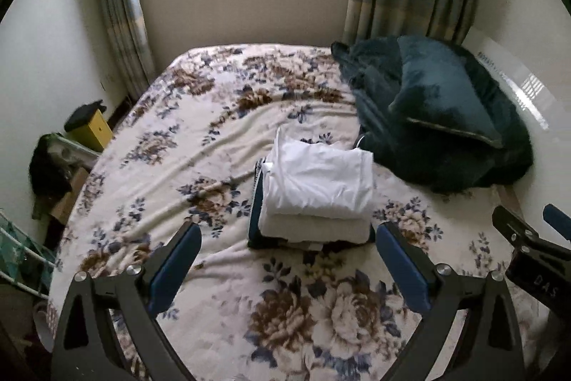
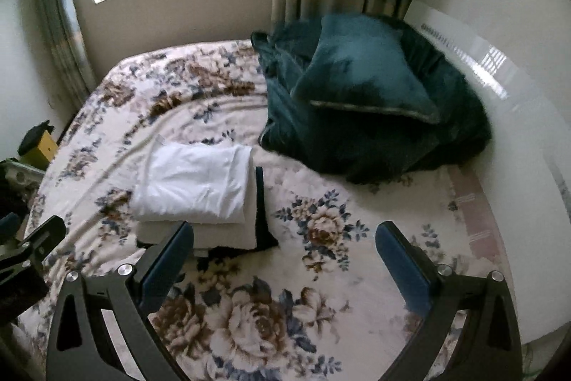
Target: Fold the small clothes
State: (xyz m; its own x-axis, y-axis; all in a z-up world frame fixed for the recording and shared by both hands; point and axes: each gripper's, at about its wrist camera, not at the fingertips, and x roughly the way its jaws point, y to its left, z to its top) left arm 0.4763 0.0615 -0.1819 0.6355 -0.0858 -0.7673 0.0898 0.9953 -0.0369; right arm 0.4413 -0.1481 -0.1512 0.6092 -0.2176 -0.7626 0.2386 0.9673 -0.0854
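A stack of folded clothes lies on the floral bedspread (image 1: 200,138). A folded white garment (image 1: 317,181) is on top, a cream one (image 1: 314,229) under it, and dark folded pieces (image 1: 255,220) at the bottom. In the right wrist view the white garment (image 2: 196,188) sits left of centre on the bedspread (image 2: 339,291). My left gripper (image 1: 287,238) is open and empty, held just in front of the stack. My right gripper (image 2: 285,234) is open and empty, to the right of the stack; it also shows in the left wrist view (image 1: 528,238).
A dark green blanket and pillow (image 1: 439,116) are heaped at the bed's far right, also in the right wrist view (image 2: 367,106). A white headboard (image 2: 517,138) runs along the right. A yellow box (image 1: 91,127) and clutter stand left of the bed. Window and curtains are behind.
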